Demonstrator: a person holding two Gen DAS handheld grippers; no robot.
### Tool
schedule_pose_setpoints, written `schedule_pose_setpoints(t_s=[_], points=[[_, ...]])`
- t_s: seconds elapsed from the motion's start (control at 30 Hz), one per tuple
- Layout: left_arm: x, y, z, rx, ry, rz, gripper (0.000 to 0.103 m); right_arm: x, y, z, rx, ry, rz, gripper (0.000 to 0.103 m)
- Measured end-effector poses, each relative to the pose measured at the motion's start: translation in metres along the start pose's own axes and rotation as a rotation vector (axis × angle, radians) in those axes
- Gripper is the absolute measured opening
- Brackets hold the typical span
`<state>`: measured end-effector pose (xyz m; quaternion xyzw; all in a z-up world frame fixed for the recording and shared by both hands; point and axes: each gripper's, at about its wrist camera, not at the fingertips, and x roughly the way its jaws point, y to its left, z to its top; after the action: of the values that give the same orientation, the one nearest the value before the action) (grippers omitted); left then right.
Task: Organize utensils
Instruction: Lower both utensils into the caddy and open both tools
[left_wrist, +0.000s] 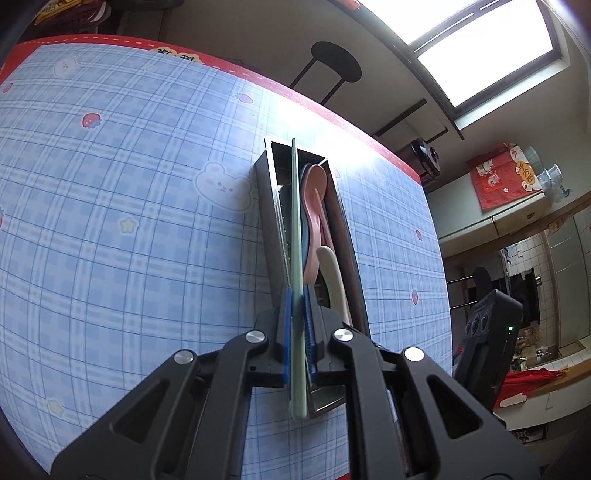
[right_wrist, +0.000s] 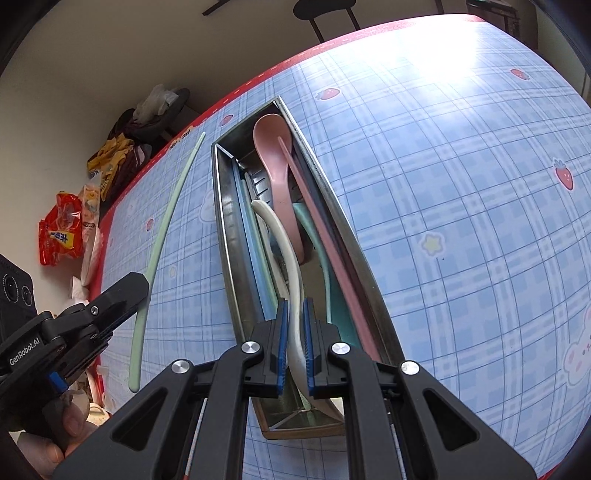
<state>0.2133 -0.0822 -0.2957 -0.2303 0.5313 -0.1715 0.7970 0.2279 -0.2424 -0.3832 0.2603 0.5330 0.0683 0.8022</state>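
A long metal utensil box (left_wrist: 266, 206) (right_wrist: 223, 206) lies on the blue checked tablecloth. It holds a pink spoon (left_wrist: 314, 206) (right_wrist: 275, 155), a white spoon (left_wrist: 334, 273) (right_wrist: 280, 236), pink chopsticks (right_wrist: 325, 236), and blue and teal pieces. My left gripper (left_wrist: 298, 306) is shut on a pale green chopstick (left_wrist: 295, 221) (right_wrist: 162, 221) and holds it over the box's left side. My right gripper (right_wrist: 295, 314) is shut on the white spoon's handle, which lies in the box.
The table (left_wrist: 110, 221) (right_wrist: 461, 184) has a red border. Snack bags (right_wrist: 61, 236) and clutter lie beyond its left edge in the right wrist view. A black stool (left_wrist: 334, 64) stands past the far edge. The left gripper's body (right_wrist: 74, 325) is close beside the box.
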Motion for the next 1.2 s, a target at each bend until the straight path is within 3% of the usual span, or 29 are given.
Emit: schedule_pose_setpoints(t_s=[0.57, 0.77, 1.03, 1.2], points=[[0.05, -0.005, -0.002, -0.2, 0.039, 0.004, 0.011, 0.005, -0.014, 0.01, 0.014, 0.053, 0.004, 0.008], [0.062, -0.012, 0.003, -0.185, 0.059, -0.012, 0.01, 0.008, -0.009, 0.013, -0.009, 0.07, -0.004, 0.008], [0.038, -0.008, 0.011, -0.118, 0.016, 0.018, 0.012, 0.009, 0.0, 0.012, -0.022, 0.08, -0.019, 0.012], [0.011, -0.008, 0.015, -0.035, -0.016, 0.072, 0.015, -0.004, 0.013, 0.011, -0.053, 0.045, -0.045, 0.031]])
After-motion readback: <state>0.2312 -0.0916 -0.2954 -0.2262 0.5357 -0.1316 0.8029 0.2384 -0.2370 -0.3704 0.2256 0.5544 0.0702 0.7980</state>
